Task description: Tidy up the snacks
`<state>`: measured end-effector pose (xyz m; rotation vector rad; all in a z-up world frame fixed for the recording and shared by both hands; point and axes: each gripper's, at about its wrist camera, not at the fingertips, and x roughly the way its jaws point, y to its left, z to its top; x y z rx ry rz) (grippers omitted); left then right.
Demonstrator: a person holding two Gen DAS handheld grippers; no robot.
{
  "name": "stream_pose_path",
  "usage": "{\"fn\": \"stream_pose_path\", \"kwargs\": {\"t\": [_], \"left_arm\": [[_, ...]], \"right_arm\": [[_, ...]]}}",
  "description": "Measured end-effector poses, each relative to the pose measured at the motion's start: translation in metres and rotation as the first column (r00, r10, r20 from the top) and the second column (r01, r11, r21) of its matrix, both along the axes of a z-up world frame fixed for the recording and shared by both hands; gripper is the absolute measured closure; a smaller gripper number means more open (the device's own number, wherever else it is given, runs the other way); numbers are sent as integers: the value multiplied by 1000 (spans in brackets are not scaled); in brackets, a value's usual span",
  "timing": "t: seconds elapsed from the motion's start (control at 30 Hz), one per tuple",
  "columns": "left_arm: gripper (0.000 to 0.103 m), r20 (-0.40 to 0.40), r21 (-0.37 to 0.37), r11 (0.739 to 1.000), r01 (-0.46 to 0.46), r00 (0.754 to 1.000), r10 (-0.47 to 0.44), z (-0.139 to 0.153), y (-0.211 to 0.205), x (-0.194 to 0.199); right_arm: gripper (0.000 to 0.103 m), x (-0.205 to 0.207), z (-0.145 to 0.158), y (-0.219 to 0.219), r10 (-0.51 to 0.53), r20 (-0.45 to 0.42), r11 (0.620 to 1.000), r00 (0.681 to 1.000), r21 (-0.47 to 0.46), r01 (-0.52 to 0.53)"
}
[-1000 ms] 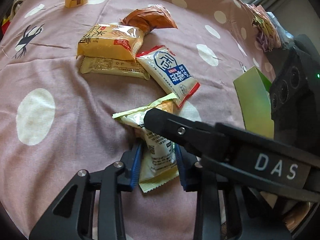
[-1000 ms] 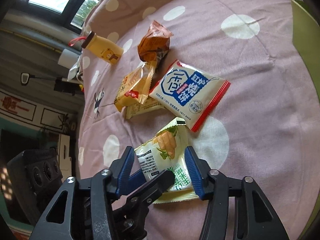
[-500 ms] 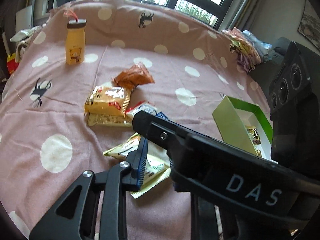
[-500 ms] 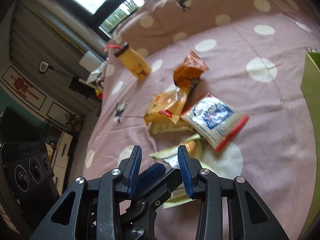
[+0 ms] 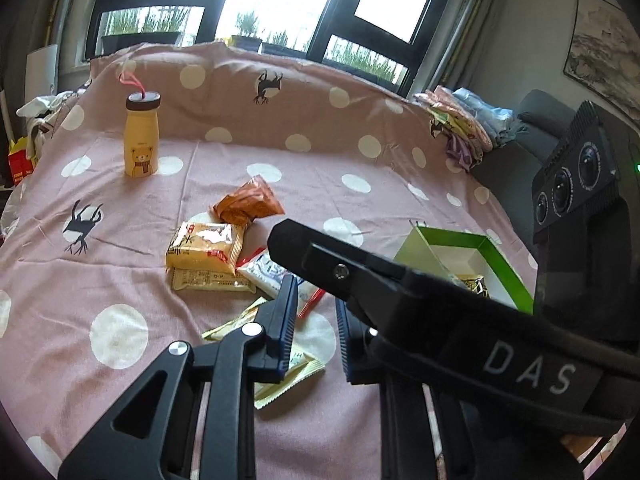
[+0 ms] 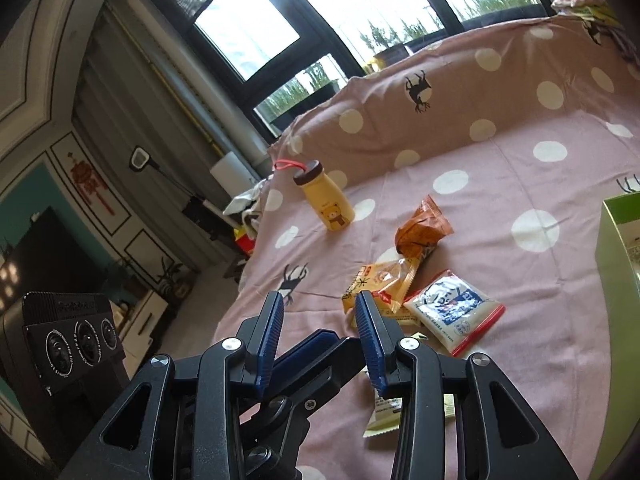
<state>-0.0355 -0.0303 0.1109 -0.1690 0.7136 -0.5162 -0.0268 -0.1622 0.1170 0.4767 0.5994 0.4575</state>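
A pale yellow-green snack packet [image 5: 292, 372] lies flat on the pink dotted cloth, below both grippers and partly hidden by them. My left gripper [image 5: 316, 312] hovers above it, shut, with nothing between its blue pads. One finger [image 5: 320, 252] of the right gripper crosses over the left one. In the right wrist view my right gripper [image 6: 320, 300] is open and holds nothing; only a corner of the pale packet [image 6: 384, 408] shows under it. Beyond lie two stacked yellow packets [image 5: 204, 244], a white-and-blue packet [image 5: 268, 272] and an orange packet [image 5: 248, 204].
An open green box [image 5: 492, 256] with a snack inside stands on the right of the cloth. A yellow bear bottle [image 5: 141, 140] stands upright at the far left. Folded clothes [image 5: 464, 120] sit at the far right edge. Windows lie behind.
Both grippers have risen off the cloth and tilted up toward the windows. Their jaws have narrowed. The pale packet that sat between them stays on the cloth.
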Motion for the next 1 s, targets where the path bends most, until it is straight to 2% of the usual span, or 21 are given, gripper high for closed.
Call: {"fn": "stream_pose_path", "kwargs": {"t": [0.07,0.1,0.13,0.2,0.23,0.27,0.33,0.37,0.4,0.47,0.5,0.57,0.6,0.7,0.77,0.83,0.87,0.9,1.0], "left_arm": [[81,-109,-4,1000,-9,994,9,-13,4,11],[78,-170,-4,1000,-11,985,10,-22,5,17],[71,-222,5,1000,-16,975,17,-30,6,23],[60,-327,49,997,-58,942,71,-48,9,33],[59,-368,77,994,-72,925,95,-58,10,38],[59,-396,93,993,-69,913,101,-66,9,42],[52,-445,96,994,-58,890,95,-78,6,47],[50,-463,95,994,-52,882,91,-83,4,48],[48,-474,100,994,-44,876,86,-87,1,49],[46,-477,113,993,-40,874,90,-94,-5,52],[47,-473,114,992,-45,876,94,-95,-6,53],[58,-440,107,993,-58,892,99,-93,-7,53],[66,-433,105,993,-53,896,94,-92,-7,53],[75,-389,93,995,-48,918,80,-86,-6,52],[79,-360,80,996,-36,931,62,-81,-7,49],[80,-286,86,996,-23,957,46,-68,-10,41],[80,-251,78,997,-20,967,39,-62,-10,38],[80,-216,64,998,-15,976,29,-55,-10,34],[80,-129,13,1000,9,992,-7,-39,-11,24]], "right_arm": [[62,8,-8,0,15,-90,1000,996,2,-15],[62,13,-15,-1,18,-130,1000,991,27,-15],[62,19,-23,-4,5,-180,999,984,40,2],[56,29,-39,-8,-37,-279,999,960,18,44],[54,34,-47,-9,-56,-319,998,946,-4,58],[53,39,-56,-9,-70,-360,998,930,-29,63],[53,48,-72,-8,-72,-436,997,897,-53,55],[53,48,-72,-8,-72,-436,997,897,-53,55],[53,52,-79,-7,-62,-465,998,883,-52,43],[52,61,-97,-3,-31,-532,999,846,-33,16],[52,64,-102,-1,-25,-547,999,837,-37,6],[52,68,-107,2,-19,-543,999,839,-40,-3],[52,68,-107,2,-19,-543,999,839,-40,-3],[52,71,-117,-2,19,-544,999,839,45,6],[62,66,-112,-2,38,-521,998,852,66,-5],[62,59,-99,-1,29,-474,999,880,42,-10],[62,59,-99,-1,29,-474,999,880,42,-10],[62,51,-85,-2,18,-411,1000,911,30,-6],[62,42,-67,-4,-4,-348,1000,938,9,8]]}}
